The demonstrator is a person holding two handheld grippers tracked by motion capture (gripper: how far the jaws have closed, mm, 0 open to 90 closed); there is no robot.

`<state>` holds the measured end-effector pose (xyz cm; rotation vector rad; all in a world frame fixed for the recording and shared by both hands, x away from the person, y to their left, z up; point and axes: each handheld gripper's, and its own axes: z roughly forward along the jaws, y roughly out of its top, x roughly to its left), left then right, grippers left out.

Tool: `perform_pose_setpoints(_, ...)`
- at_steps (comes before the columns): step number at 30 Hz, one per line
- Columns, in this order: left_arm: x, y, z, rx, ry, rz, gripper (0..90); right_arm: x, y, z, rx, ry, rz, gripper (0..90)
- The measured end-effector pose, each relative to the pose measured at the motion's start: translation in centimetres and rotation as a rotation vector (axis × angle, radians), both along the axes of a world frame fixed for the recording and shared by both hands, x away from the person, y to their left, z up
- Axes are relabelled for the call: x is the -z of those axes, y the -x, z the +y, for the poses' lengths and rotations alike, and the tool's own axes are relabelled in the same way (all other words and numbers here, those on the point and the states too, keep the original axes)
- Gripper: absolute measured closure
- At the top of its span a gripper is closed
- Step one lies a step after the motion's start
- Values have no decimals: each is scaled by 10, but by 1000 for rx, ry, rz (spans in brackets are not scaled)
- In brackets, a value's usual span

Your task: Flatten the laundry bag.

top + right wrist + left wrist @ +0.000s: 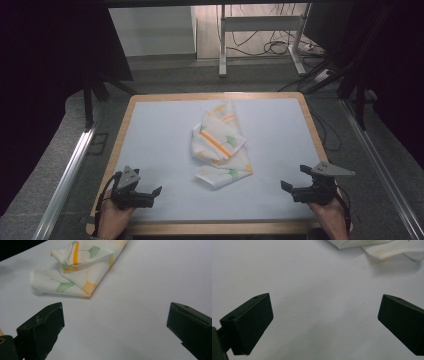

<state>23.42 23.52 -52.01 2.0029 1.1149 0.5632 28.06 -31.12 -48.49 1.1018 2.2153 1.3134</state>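
The high view is lit evenly from above on the table (165, 150), while the surroundings at both sides are lost in near-black shadow. Its detail is softened by a mild overall blur. In both gripper views the near black jaws are rendered slightly out of focus and almost featureless. A soft shadow is cast beneath the cloth (82, 272) in the right gripper view, and a faint one in the left gripper view. No glare is seen.

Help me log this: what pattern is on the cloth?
White cloth with green and orange leaves, orange stripes; clearest in the right gripper view.
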Motion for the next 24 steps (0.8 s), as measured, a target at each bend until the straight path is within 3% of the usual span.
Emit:
perform_pose_setpoints(9,3,-3,-6,11,-38,25,0,3,-1,6,-21,48,18,12)
perform_pose_setpoints(20,2,-4,-7,-7,-34,63,14,5,-2,9,-21,78,36,14)
perform_pose_setpoints(24,4,-5,-9,1,-54,77,0,6,-3,10,-22,88,36,15)
